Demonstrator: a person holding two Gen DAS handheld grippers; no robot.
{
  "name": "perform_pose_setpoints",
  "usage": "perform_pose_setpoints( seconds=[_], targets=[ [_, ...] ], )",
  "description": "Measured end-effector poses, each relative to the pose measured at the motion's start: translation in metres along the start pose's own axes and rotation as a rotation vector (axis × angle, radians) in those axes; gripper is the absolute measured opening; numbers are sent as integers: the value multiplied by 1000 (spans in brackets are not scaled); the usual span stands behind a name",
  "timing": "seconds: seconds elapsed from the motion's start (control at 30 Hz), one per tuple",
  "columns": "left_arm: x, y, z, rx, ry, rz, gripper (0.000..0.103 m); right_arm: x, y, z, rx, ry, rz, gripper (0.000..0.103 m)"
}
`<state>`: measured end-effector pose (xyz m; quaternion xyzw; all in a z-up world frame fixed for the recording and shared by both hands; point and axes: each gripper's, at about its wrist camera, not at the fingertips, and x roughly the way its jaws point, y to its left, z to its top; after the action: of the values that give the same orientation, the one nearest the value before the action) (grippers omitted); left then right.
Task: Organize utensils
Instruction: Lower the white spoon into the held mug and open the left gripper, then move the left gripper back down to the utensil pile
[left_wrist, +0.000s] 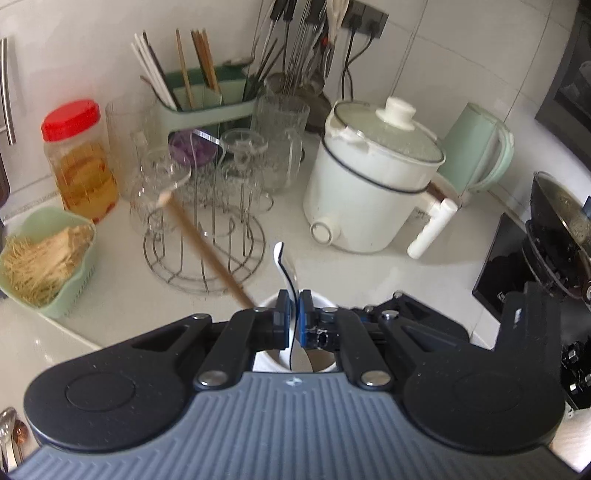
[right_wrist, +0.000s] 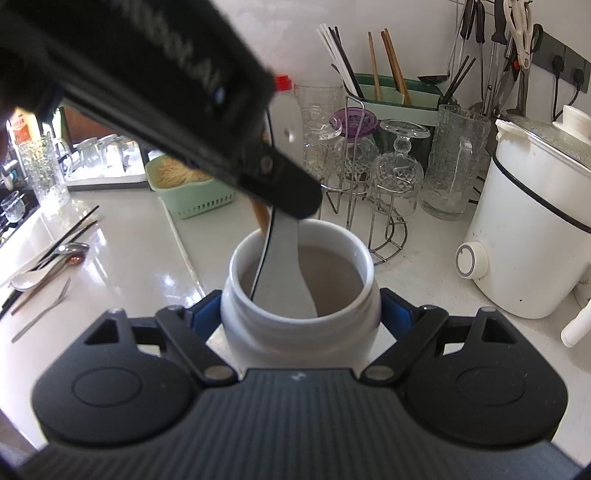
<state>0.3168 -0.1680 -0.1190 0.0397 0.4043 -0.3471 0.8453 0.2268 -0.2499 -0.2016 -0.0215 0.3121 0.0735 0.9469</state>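
Left gripper (left_wrist: 294, 314) pinches white spatula (right_wrist: 280, 266) (apparently inside jar (right_wrist: 300, 314)).

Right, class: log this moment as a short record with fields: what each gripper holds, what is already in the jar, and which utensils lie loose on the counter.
left gripper: shut on white spatula, blade inside the jar
right gripper: clamped around white ceramic jar, steadying it
in jar: wooden utensil, leaning
loose on counter: spoons, fork, dark chopsticks

Glossy ceramic jar (right_wrist: 301, 317), matt plastic spatula (right_wrist: 282, 266), wood handle (left_wrist: 207, 247).
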Motion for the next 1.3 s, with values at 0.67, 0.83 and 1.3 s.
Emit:
perform_pose_setpoints(
  seconds=[0.67,0.83,1.3],
  targets=[
    [-23,20,-9,-145,20,32,7,-1,1,2,2,7,-2,90],
    [-54,26,-13,-180,-21,58,7,0,1,2,4,6,-2,90],
    [-126,62,-73,-304,-93,222,7,-4,5,-1,13,-3,-27,90]
  ],
)
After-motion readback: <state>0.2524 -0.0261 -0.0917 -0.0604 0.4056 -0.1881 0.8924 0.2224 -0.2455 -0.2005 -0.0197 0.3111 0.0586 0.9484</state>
